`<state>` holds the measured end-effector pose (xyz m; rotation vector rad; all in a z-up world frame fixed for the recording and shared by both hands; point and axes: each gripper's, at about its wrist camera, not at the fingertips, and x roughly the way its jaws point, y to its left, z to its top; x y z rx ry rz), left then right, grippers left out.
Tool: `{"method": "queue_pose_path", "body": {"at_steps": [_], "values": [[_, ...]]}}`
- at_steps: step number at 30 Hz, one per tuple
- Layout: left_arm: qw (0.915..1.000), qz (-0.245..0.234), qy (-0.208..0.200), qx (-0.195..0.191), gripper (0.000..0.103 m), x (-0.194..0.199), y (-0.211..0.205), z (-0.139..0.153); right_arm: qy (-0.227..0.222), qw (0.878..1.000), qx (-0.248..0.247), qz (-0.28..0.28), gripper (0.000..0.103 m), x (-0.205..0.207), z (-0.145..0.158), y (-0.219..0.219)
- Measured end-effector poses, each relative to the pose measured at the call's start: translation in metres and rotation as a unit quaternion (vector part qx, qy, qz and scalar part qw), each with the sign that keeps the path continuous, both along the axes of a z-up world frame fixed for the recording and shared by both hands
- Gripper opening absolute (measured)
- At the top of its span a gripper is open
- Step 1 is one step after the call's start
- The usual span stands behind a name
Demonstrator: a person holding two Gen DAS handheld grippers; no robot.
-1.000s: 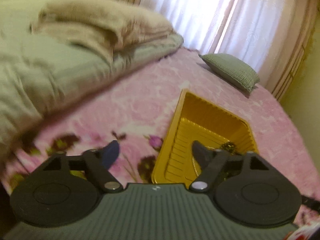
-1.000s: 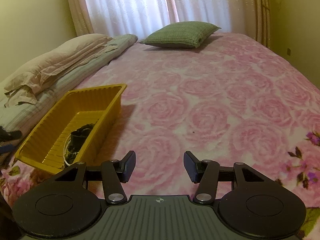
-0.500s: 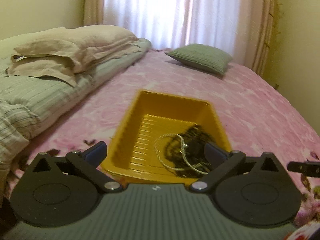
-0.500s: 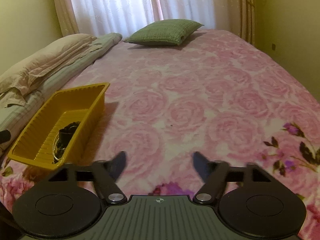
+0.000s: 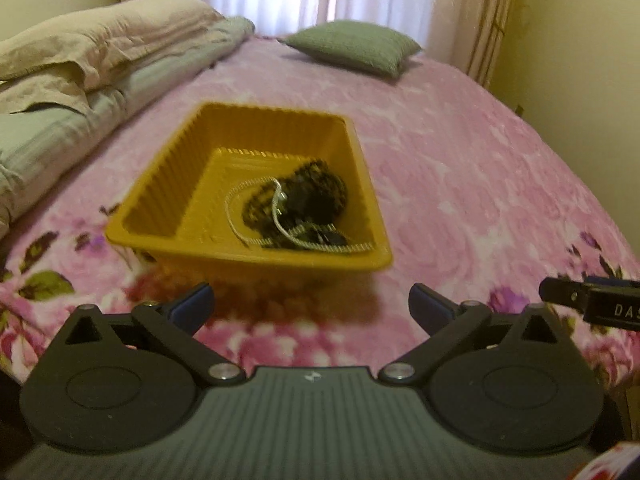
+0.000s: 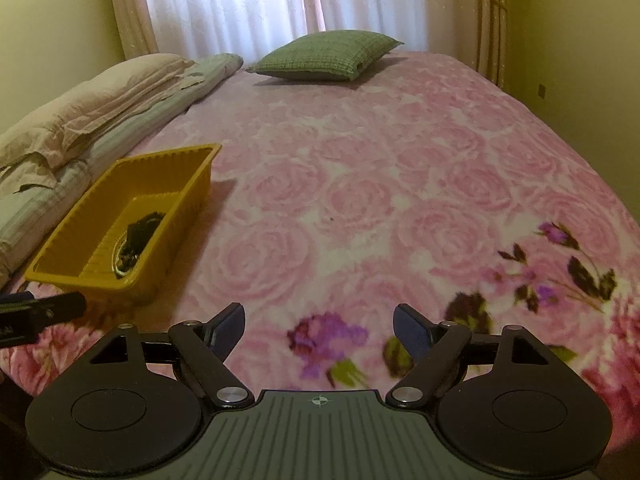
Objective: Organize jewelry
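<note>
The left tongs (image 5: 310,302) are held wide open with nothing between the blue pads, and the jaws have just been opening. Directly ahead of them a yellow ribbed plastic tray (image 5: 168,196) is set on the bed (image 5: 460,184), which is covered by a pink rose-patterned blanket. Inside the tray, toward its near right part, a tangle of jewelry (image 5: 296,208) is seen: dark beaded strands mixed with a pale chain and a silvery piece; the separate items cannot be told apart. The right tongs (image 6: 319,326) are also held open and empty, their jaws having just been opening too, and only the flowered blanket is seen between the pads. From the right tongs the tray (image 6: 100,196) is seen ahead and to the left, with the jewelry (image 6: 138,240) at its near end. At the left edge of the right wrist view, a finger of the left tongs is seen just in front of the tray. Far ahead of both tongs a green pillow (image 6: 324,56) is laid near the curtained window (image 6: 280,0), and to the left folded bedding (image 5: 92,52) is piled along the bed's edge.
</note>
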<state>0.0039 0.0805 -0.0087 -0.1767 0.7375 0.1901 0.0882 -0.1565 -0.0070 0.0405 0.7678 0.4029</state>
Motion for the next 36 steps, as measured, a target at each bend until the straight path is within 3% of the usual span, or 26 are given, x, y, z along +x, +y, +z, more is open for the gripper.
{"method": "queue_pose_path", "body": {"at_steps": [17,36], "values": [[0.9994,-0.006,0.029,0.017,0.102,-0.014,-0.020,-0.004,0.013,1.000,-0.012,0.024,0.081,-0.037,0.000,0.003],[0.9985,-0.021,0.042,0.027,0.102,-0.017,-0.035,-0.013,0.027,0.999,-0.026,0.027,0.081,-0.037,-0.006,0.002]]}}
